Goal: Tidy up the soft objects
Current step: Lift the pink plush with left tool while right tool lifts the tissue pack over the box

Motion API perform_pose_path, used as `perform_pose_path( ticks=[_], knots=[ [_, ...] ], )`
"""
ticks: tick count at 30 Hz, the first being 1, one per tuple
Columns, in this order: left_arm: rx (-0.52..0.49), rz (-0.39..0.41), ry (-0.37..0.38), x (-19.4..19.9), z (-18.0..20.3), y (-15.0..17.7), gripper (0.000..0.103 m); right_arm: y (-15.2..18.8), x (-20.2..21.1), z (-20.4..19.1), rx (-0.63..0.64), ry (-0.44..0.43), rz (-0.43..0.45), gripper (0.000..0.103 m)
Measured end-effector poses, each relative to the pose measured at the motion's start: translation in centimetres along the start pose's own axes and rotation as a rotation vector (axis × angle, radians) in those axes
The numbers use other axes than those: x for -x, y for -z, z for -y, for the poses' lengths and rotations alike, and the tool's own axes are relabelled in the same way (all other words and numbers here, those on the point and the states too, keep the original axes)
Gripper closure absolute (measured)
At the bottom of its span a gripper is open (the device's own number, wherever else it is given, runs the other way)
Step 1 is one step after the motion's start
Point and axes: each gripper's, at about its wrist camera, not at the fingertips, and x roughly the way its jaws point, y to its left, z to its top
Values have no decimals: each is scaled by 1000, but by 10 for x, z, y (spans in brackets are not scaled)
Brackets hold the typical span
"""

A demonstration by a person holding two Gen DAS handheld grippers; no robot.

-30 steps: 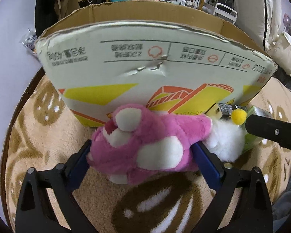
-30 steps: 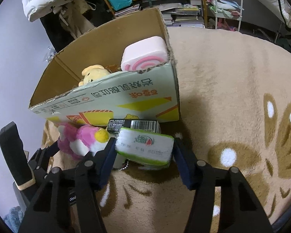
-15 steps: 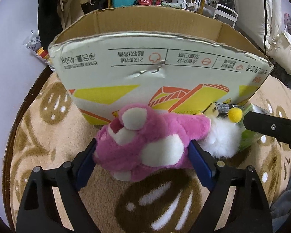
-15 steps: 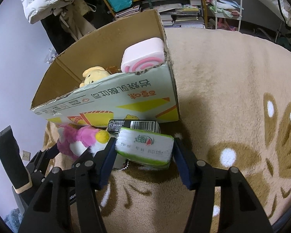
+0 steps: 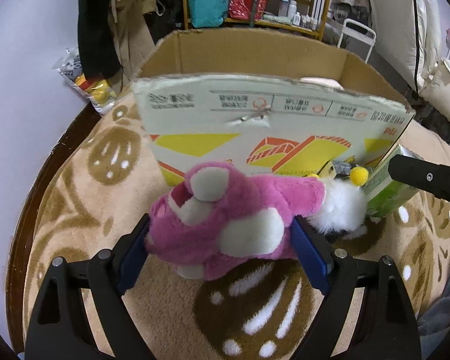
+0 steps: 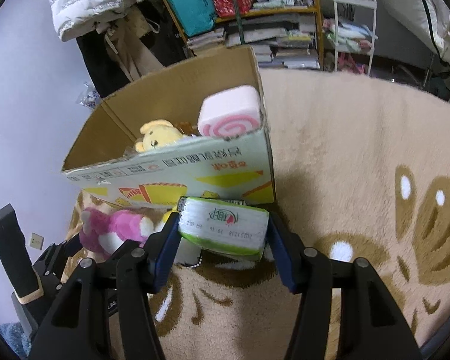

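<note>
Only the right wrist view looks into the printed cardboard box (image 6: 177, 138), showing a yellow plush bear (image 6: 156, 138) and pink swirl-roll cushion (image 6: 229, 114) inside. Left gripper (image 5: 222, 240) fingers clamp the pink-and-white plush toy (image 5: 225, 216) before the box; right gripper (image 6: 222, 241) fingers squeeze a green-and-white tissue pack (image 6: 223, 228) above the beige patterned rug (image 6: 360, 165)

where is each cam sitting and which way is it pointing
Left wrist: on the left gripper, facing the cardboard box front; its jaws hold the pink plush.
Right wrist: on the right gripper, higher, looking into the box; jaws hold the green tissue pack.
Shared: box, both items, beige rug.
</note>
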Motion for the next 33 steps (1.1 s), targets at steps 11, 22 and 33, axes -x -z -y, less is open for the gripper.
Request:
perform_pose_path(
  ticks=[11, 22, 33],
  knots=[
    [10, 150, -51, 57, -5, 2, 16, -4, 53, -17, 74, -48, 187, 43],
    [5, 461, -127, 139, -2, -12, 16, -14, 104, -31, 142, -138, 331, 43],
    [-45, 541, -135, 155, 2, -41, 16, -39, 111, -32, 165, -134, 381, 43]
  ],
)
